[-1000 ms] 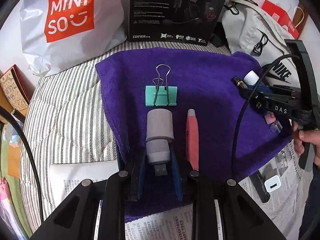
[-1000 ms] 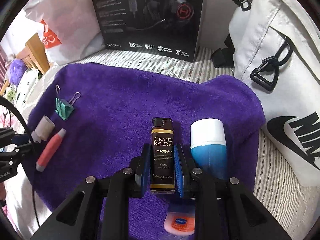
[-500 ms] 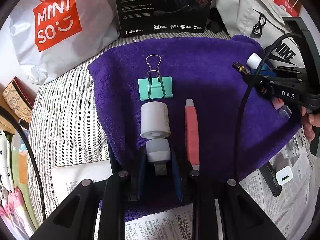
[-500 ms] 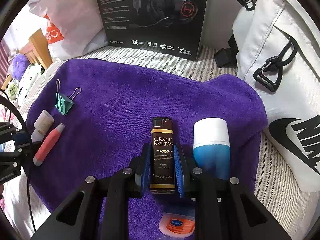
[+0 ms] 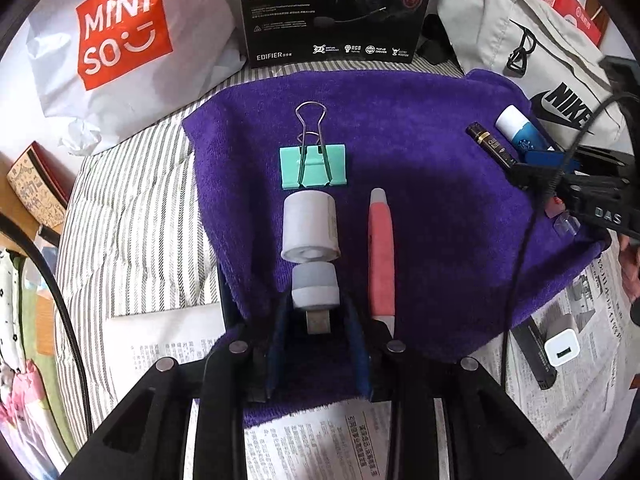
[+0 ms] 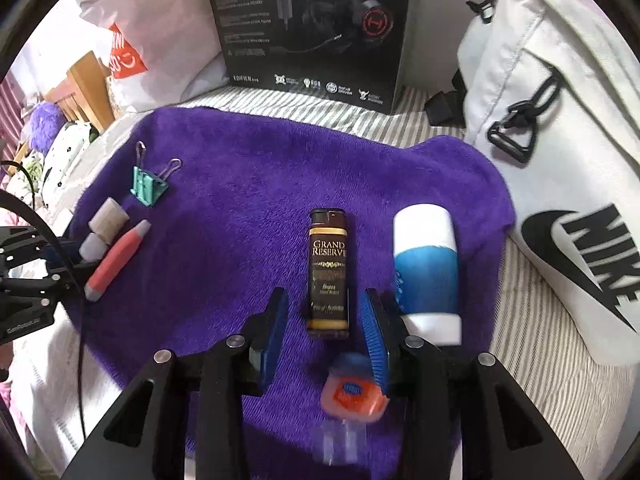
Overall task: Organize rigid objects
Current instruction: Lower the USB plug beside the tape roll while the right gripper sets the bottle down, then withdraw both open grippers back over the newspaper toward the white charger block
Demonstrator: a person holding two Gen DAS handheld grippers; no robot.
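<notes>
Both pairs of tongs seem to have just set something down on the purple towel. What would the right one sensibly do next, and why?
Probably draw straight back. The right tongs stand open, and the brown lighter lies flat on the purple towel between the pads, touching neither. A blue-and-white bottle lies close beside it, so a sideways move might knock it.

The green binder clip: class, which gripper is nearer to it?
Left. The left gripper sits close below the green binder clip, just past the white USB adapter; the right gripper is far across the purple towel.
</notes>
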